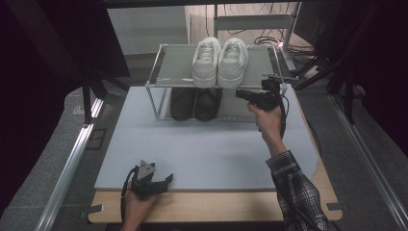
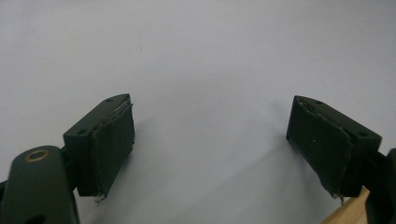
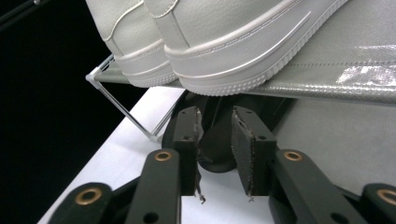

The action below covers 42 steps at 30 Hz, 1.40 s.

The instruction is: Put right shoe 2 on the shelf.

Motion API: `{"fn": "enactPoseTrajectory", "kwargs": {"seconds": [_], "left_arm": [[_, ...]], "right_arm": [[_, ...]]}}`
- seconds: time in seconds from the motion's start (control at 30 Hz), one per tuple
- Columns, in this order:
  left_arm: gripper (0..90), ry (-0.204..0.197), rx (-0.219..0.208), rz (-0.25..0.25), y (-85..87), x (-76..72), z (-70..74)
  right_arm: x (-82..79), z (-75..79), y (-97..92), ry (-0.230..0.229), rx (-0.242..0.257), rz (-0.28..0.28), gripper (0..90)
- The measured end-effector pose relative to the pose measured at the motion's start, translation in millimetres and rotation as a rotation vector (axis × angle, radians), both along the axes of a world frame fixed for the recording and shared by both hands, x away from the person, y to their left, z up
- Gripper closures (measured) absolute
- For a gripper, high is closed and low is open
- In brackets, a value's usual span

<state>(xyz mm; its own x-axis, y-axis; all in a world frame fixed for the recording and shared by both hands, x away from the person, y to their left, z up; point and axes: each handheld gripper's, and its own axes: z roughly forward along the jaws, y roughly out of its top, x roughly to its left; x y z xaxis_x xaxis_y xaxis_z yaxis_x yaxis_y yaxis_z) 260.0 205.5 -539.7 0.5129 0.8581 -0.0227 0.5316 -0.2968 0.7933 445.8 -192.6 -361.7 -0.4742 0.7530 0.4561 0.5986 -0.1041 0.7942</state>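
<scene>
A pair of white sneakers [image 1: 220, 61] stands on the top shelf of a metal shoe rack [image 1: 175, 65], toes away from me. Below them a pair of black shoes [image 1: 195, 103] sits on the lower level. My right gripper [image 1: 239, 94] hovers at the rack's front right, pointing left at lower-shelf height. In the right gripper view its jaws [image 3: 215, 140] stand a narrow gap apart with nothing between them, the black shoe's heel [image 3: 215, 156] just beyond and the white sneakers [image 3: 224, 42] above. My left gripper [image 1: 169, 179] rests wide open near the mat's front edge, empty [image 2: 210, 140].
A pale grey mat [image 1: 211, 149] covers most of the wooden table [image 1: 211, 207], with bare mat between the rack and the left gripper. Aluminium rails [image 1: 72, 159] run along both sides. Cables and stand legs [image 1: 288, 43] lie behind the rack.
</scene>
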Motion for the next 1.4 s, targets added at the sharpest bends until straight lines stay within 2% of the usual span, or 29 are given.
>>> {"fn": "enactPoseTrajectory", "kwargs": {"seconds": [0.37, 0.57, 0.93, 1.4], "left_arm": [[15.4, 0.0, 0.0, 0.0, 0.1, 0.0, 0.0], [15.4, 0.0, -0.002, 0.001, -0.1, 0.0, 0.0], [15.5, 0.0, -0.002, 0.001, -0.1, -0.1, 0.0], [15.5, -0.001, -0.002, 0.001, -0.2, -0.1, 0.0]], "right_arm": [[-11.4, -1.1, -2.5, -0.026, -0.045, 0.012, 53.6], [-17.9, -2.2, -3.1, -0.05, -0.109, 0.02, 47.9], [-33.9, -6.4, -6.0, -0.079, -0.195, 0.05, 39.1], [-54.4, -11.2, -11.1, -0.126, -0.243, 0.117, 29.6]]}}
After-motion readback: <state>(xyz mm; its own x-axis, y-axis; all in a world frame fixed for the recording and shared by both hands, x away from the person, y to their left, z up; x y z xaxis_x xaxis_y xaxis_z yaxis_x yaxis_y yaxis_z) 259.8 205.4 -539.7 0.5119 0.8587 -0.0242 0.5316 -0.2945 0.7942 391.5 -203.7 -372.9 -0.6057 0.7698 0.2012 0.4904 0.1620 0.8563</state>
